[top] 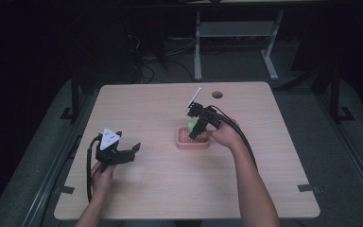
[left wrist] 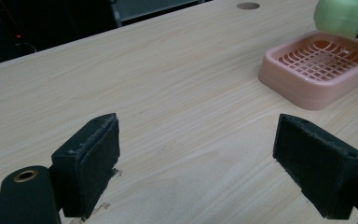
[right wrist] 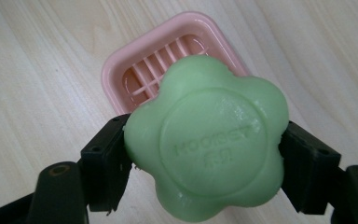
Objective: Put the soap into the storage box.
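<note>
Right gripper (right wrist: pixel 205 158) clamped on a green flower-shaped soap bar (right wrist: pixel 206 151); one black pad pressed to each side of the bar, embossed face turned toward the gripper's camera. Bar held in the air, not resting on anything.

Pink soap dish (right wrist: pixel 121 74), slatted bottom, sits on the wooden table (top: pixel 146 109) directly beyond and beneath the soap. In the right gripper view the bar overlaps the dish's near corner, so the dish lies forward of the jaws along their own line. High view agrees: soap (top: pixel 192 126) hangs just over the dish (top: pixel 193 144), at its far edge.

Likely step: setting the soap into the dish. The move turns on this offset — soap needs to travel over the slats and down before release.

Left gripper (left wrist: pixel 200 163) idle, jaws spread wide, nothing between them, low over bare table. Dish (left wrist: pixel 303 91) well off to its front right. Right hand far nearer.
</note>
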A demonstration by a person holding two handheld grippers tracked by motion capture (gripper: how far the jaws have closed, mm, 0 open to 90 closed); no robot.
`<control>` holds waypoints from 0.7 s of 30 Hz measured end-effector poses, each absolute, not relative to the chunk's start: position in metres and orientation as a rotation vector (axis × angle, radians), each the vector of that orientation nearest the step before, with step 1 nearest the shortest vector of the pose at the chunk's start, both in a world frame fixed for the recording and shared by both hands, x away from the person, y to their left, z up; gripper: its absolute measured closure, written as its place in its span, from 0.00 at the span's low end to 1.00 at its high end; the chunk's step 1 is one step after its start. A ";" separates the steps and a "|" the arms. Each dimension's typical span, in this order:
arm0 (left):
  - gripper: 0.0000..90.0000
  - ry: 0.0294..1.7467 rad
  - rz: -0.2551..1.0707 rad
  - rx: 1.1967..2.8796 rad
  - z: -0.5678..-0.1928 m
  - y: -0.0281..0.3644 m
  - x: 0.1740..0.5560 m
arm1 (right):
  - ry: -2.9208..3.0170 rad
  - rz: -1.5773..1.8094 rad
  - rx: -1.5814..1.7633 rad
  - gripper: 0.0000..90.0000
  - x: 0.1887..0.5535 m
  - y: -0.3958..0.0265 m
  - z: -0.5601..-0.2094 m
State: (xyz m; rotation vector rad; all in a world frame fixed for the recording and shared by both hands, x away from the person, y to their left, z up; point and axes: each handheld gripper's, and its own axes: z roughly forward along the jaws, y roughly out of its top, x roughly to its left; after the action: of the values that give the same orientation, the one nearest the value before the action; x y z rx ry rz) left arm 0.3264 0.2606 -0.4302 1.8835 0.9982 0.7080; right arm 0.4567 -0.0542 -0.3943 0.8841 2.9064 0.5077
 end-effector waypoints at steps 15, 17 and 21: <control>0.16 0.998 0.708 1.882 -0.430 0.261 0.327 | 2.939 0.476 0.922 0.29 0.462 -0.047 -0.411; 0.16 0.999 0.708 1.882 -0.430 0.261 0.327 | 2.934 0.474 0.924 0.29 0.463 -0.047 -0.412; 0.16 1.001 0.707 1.877 -0.430 0.261 0.327 | 2.939 0.468 0.944 0.29 0.464 -0.046 -0.415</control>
State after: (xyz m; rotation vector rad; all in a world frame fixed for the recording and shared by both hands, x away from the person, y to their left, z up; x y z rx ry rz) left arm 0.3269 0.2610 -0.4303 1.8767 1.0013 0.7070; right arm 0.4637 -0.0465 -0.4151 0.9442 2.9387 0.4681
